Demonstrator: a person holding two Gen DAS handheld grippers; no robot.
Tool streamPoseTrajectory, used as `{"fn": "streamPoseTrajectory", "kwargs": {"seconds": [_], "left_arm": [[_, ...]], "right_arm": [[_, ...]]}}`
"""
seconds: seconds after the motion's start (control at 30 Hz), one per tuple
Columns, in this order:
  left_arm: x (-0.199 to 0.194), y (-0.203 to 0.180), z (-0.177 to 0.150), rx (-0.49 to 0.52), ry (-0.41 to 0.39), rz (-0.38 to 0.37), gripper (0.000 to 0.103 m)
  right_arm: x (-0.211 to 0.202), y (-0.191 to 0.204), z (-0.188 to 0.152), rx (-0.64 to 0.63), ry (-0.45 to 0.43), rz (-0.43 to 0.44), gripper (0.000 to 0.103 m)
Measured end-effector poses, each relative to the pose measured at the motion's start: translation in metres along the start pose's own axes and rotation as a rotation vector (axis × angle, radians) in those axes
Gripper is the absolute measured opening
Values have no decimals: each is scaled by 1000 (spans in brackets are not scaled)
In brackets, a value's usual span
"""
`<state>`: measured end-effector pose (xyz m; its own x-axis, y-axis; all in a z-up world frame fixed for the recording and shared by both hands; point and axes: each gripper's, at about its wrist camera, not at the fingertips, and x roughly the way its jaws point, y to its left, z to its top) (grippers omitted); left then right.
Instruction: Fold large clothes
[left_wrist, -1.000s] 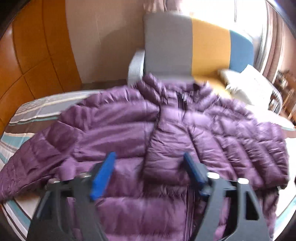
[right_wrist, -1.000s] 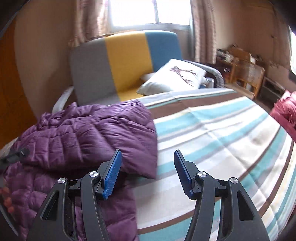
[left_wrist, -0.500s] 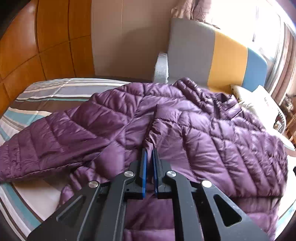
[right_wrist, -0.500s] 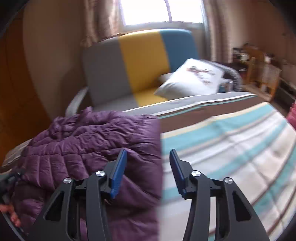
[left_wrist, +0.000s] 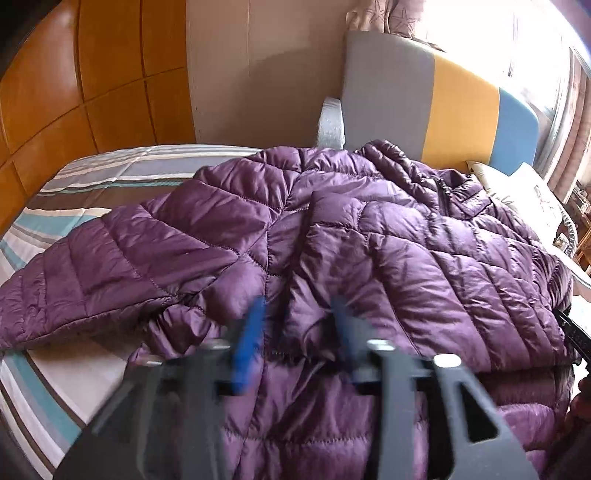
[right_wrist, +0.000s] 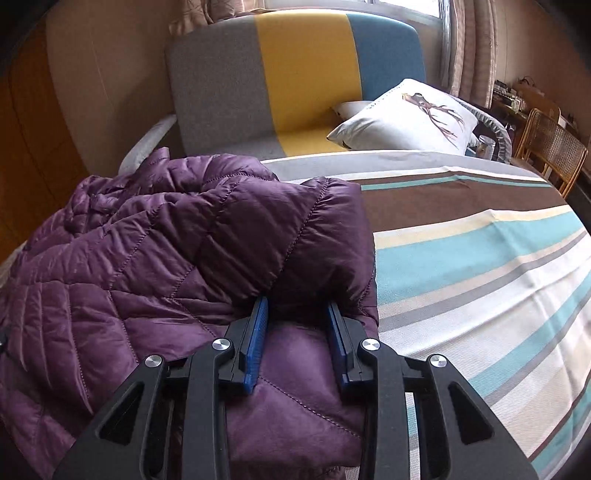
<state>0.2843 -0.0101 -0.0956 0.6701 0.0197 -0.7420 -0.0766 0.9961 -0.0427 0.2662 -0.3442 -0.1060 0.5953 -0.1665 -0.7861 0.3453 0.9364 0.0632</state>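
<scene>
A purple quilted puffer jacket (left_wrist: 369, 251) lies spread on a striped bed, one sleeve (left_wrist: 110, 273) stretched out to the left. It also shows in the right wrist view (right_wrist: 177, 266), where its right sleeve is folded over the body. My left gripper (left_wrist: 295, 332) is blurred and open over the jacket's lower middle, holding nothing. My right gripper (right_wrist: 297, 317) is partly open, its fingers either side of the folded sleeve's edge, without a clear pinch.
The striped bedspread (right_wrist: 480, 266) stretches to the right. A grey, yellow and blue sofa (right_wrist: 295, 74) with a white deer cushion (right_wrist: 406, 118) stands behind the bed. A wicker chair (right_wrist: 550, 147) is at the far right. Wooden panels (left_wrist: 74, 74) line the left wall.
My left gripper opened, then shut, and has opened again over the jacket's middle. My right gripper narrowed and moved left onto the folded sleeve's edge.
</scene>
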Motion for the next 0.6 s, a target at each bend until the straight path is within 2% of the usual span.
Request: {"fn": "streamPoseTrajectory", "kwargs": {"seconds": [0.03, 0.07, 0.27, 0.33, 0.43, 0.6], "left_arm": [[-7, 0, 0, -1, -17, 15, 69], [-15, 1, 0, -5, -39, 32, 75], [-57, -3, 9, -49, -178, 25, 77], [-54, -18, 18, -24, -166, 3, 73], [-36, -48, 31, 51, -104, -42, 52], [6, -83, 34, 144, -11, -44, 47]], "right_arm": [[-4, -1, 0, 4, -6, 5, 32], [-7, -2, 0, 8, -11, 8, 32], [-50, 3, -2, -27, -98, 33, 32], [-51, 5, -2, -29, -91, 55, 32], [-39, 10, -4, -48, -57, 57, 32], [-24, 8, -14, -37, -18, 37, 32]]}}
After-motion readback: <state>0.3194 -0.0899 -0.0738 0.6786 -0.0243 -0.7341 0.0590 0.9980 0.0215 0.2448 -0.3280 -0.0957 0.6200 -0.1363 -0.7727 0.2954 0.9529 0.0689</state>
